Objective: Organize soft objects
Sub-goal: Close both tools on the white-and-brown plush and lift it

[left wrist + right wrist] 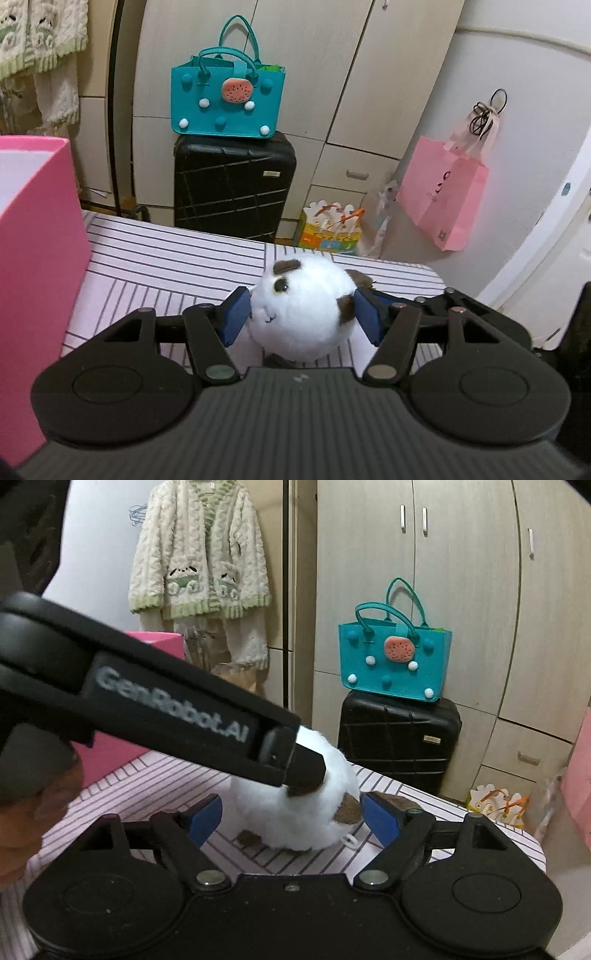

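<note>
A round white plush toy (301,306) with brown patches and a big eye sits between the blue pads of my left gripper (303,317), which press on its two sides. It hangs low over the pink striped cloth (166,266), apparently touching it. In the right wrist view the same plush toy (295,816) lies between the pads of my right gripper (293,819). That gripper stands open: the left pad is clear of the fur and the right pad sits just beside it. A black finger (306,771) of the left gripper crosses from the upper left over the toy's top.
A tall pink box (33,258) stands on the cloth at the left. Behind the table are a black suitcase (232,184) with a teal bag (225,99) on it, wardrobe doors, a hanging pink paper bag (443,195) and a fleece jacket (199,554). A person's hand (33,812) shows at the left.
</note>
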A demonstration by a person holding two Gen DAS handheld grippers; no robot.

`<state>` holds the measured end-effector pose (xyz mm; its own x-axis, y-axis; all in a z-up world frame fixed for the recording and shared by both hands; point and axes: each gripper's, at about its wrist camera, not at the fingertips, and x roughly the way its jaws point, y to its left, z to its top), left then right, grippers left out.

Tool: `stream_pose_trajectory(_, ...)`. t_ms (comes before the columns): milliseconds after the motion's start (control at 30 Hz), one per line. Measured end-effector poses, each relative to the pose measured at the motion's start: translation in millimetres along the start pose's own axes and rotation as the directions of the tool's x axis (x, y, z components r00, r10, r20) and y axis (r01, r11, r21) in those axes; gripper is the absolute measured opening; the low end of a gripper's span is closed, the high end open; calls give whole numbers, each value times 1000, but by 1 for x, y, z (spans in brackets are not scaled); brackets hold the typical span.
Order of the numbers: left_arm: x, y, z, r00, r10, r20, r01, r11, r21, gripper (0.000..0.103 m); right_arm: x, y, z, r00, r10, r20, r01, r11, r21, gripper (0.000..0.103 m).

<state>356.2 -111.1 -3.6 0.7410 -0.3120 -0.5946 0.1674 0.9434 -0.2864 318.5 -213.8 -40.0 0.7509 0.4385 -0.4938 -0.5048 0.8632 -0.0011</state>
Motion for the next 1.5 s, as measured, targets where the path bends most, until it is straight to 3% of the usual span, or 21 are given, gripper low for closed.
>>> stream_pose_trajectory(267, 6, 9, -2, 999, -44, 16, 44, 998, -49, 61, 6, -18, -2, 999, 42, -5, -41, 988, 147, 87)
stream_pose_trajectory(400, 6, 13, -4, 998, -50, 39, 54, 992, -110, 53, 11, -17, -2, 998, 65, -22, -60, 984, 165, 83)
stream_pose_trajectory(433, 5, 13, -5, 998, -51, 37, 55, 992, -114, 52, 13, -16, -2, 998, 57, -34, -51, 985, 167, 76)
stream_pose_trajectory(733, 4, 20, -9, 997, -60, 45, 66, 987, -150, 53, 11, -2, -2, 999, 3, -38, 1, 995, 103, 71)
stream_pose_trajectory(1000, -1, 21, -12, 995, -96, 25, 99, 980, -173, 53, 6, 3, 2, 999, -19, -50, 25, 993, 114, 71)
stream_pose_trajectory(1167, -15, 22, -18, 992, -125, 19, 126, 976, -178, 49, -11, 2, -1, 999, 13, -32, -8, 988, 152, 72)
stream_pose_trajectory(1500, -39, 21, -30, 984, -171, -52, 158, 969, -190, 49, -38, 24, -11, 999, -6, -34, 10, 993, 122, 74)
